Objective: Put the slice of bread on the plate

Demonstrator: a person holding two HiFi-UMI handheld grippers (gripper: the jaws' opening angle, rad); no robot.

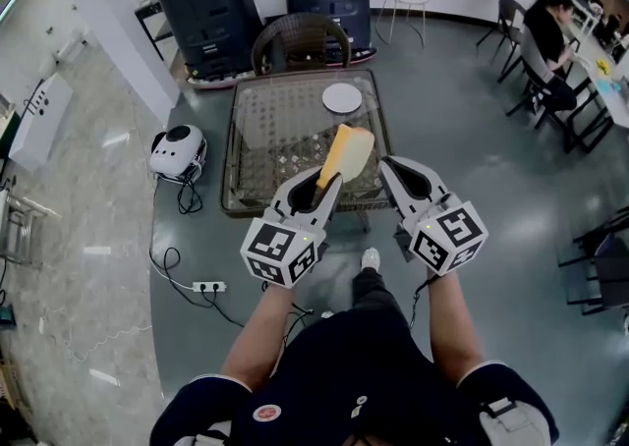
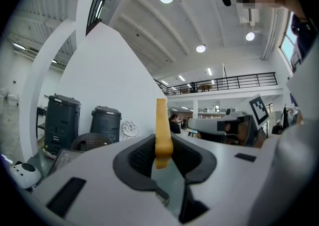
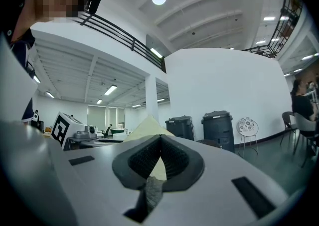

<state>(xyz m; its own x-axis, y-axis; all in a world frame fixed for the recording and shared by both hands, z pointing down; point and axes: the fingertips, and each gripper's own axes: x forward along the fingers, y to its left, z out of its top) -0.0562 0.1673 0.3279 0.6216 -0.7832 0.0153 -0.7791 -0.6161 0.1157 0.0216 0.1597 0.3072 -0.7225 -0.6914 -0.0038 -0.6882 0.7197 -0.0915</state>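
While your left gripper [image 1: 329, 182] pinches the slice of bread [image 1: 346, 151] by its lower end, upright above the near side of the table [image 1: 236, 154], carry it level toward the plate [image 1: 342, 97] at the far end, well apart from it now. Tip the slice flat and low before you release. Your right gripper [image 1: 391, 167], pressed together on nothing, belongs off to the right.
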